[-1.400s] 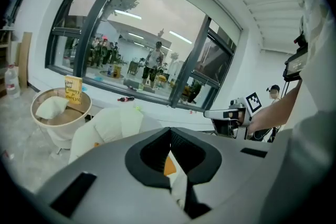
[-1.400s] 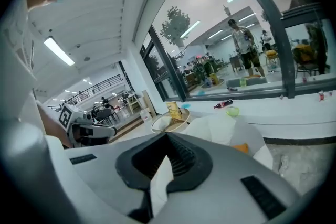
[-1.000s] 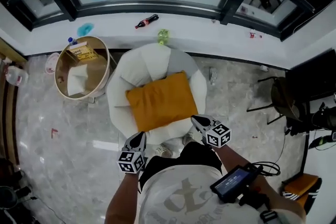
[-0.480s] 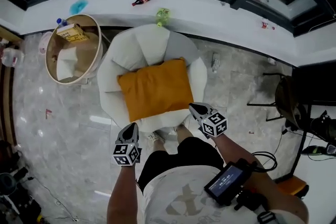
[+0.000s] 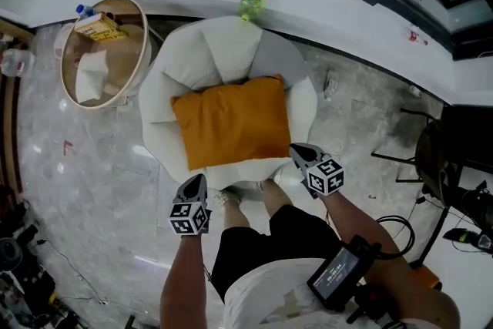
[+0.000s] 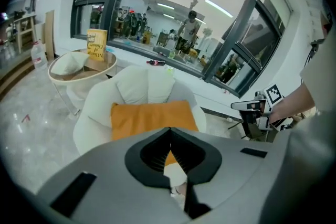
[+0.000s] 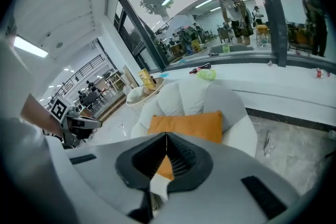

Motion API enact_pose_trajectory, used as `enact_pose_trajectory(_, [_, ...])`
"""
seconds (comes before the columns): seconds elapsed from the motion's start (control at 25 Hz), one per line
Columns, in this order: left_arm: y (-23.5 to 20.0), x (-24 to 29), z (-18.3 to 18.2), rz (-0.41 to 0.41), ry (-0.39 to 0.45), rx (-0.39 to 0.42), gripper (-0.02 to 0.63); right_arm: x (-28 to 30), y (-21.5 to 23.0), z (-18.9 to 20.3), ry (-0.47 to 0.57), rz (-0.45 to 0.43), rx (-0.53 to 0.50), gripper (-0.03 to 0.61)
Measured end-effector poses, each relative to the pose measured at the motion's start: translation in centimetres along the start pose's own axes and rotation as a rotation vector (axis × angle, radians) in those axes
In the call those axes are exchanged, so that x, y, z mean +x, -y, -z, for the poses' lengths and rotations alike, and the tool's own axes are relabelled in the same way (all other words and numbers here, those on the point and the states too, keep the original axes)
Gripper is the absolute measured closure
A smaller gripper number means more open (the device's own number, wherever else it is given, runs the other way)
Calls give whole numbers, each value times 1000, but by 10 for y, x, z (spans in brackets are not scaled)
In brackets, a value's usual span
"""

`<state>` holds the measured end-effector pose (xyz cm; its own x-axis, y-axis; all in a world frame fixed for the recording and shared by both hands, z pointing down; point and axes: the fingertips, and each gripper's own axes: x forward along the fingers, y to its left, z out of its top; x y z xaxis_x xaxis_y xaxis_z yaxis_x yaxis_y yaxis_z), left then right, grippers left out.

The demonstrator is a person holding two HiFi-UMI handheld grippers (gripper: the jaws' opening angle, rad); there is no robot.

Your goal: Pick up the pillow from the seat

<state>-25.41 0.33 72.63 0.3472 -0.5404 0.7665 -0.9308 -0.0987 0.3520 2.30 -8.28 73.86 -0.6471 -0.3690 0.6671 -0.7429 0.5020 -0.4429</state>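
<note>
While left claw (image 5: 198, 181) and right claw (image 5: 299, 152) hang closed, empty, square pillow (image 5: 231, 122) tops seat (image 5: 212, 50).

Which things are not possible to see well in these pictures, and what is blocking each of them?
- Chair seat surface: in the head view, the pillow covers it.
- Pillow's near edge: in the left gripper view, the left gripper hides it behind its own body.
- Print on the yellow box on the round table: in the head view, it is too small to read.

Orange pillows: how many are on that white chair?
1. The orange pillow lies flat on the seat of the white chair; another could hide beneath it.
</note>
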Motion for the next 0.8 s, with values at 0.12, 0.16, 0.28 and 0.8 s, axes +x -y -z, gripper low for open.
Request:
enact_pose_trajectory(0.12, [-17,20,12,-26,-4,-41,603,15,14,15,-22,1,19,563])
enact_pose_trajectory(0.16, [-20,27,16,-29,-10,-50,603,19,18,21,-28,4,28,563])
enact_pose_trajectory(0.28, [-31,43,31,-27,-38,-64,601,34,27,37,-54,8,60,563])
enact_pose_trajectory(0.8, [-103,114,72,-30,-116,-104,595,101,82,68,-81,64,122,557])
